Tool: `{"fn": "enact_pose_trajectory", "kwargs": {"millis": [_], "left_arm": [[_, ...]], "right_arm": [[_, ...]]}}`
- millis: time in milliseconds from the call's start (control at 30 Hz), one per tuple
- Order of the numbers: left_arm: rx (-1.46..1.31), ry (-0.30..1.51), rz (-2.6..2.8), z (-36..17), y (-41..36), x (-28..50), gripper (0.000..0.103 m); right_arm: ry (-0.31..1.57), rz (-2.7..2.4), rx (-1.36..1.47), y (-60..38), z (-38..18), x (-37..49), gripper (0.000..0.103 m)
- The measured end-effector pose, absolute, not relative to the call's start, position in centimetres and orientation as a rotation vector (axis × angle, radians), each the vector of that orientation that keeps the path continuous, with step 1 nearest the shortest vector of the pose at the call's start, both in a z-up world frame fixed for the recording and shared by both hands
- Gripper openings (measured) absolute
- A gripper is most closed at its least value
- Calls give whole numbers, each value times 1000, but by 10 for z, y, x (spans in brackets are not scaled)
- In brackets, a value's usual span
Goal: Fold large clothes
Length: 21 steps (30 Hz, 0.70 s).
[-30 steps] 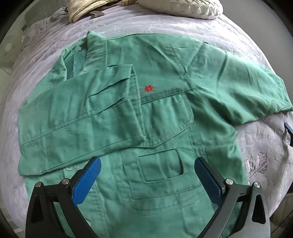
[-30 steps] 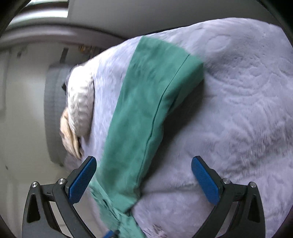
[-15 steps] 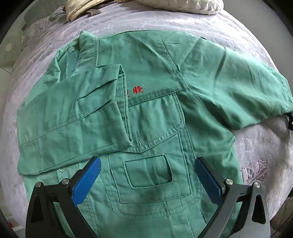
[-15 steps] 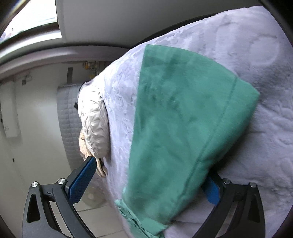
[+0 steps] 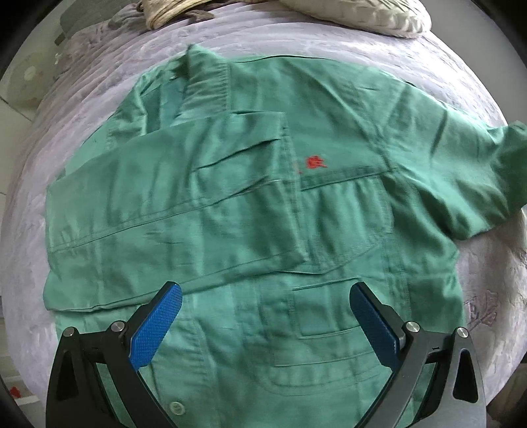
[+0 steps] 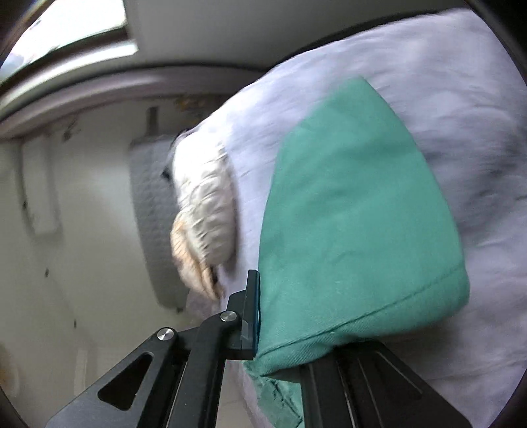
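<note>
Bed [image 5: 411,66] with a pale lilac embossed cover fills most of the left wrist view. Green work jacket [image 5: 322,210] lies spread flat on it, front up, collar toward the far end near the pillows. One sleeve [image 5: 158,217] is folded across the chest, its cuff ending near the middle placket. The other sleeve [image 5: 477,171] stretches out to the right edge of the view. Cream quilted pillow [image 5: 369,13] and a tan one [image 5: 164,10] sit at the head of the bed, apart from the jacket. Chest pocket [image 5: 336,312] is stitched low on the jacket, small red embroidery [image 5: 314,162] above it.

Left tool [image 5: 265,324] hovers over the jacket's lower front, blue pads spread wide, gripping nothing.

Right tool [image 6: 280,316] is clamped on the sleeve end [image 6: 355,237]; one finger shows pressed against the cloth, the other hidden under the fabric. View is motion-blurred. Cream pillow [image 6: 204,210] and a padded headboard [image 6: 154,214] show behind.
</note>
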<state>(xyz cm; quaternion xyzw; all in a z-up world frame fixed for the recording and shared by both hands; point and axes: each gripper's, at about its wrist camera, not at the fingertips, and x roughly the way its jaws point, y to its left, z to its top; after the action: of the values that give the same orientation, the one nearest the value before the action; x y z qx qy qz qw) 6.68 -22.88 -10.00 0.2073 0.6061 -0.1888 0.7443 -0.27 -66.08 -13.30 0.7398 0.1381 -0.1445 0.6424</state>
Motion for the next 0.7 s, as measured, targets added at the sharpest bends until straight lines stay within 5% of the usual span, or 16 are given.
{"fn": "enact_pose_trajectory", "kwargs": {"millis": [500,700], "left_arm": [[385,1305,-317,-98,-140,108,102],[310,1241,-202,-99,-77,144,102]], "right_arm": [[597,126,1148,-504,-7,205,4],[886,231,917,-379,-47,278,4]]}}
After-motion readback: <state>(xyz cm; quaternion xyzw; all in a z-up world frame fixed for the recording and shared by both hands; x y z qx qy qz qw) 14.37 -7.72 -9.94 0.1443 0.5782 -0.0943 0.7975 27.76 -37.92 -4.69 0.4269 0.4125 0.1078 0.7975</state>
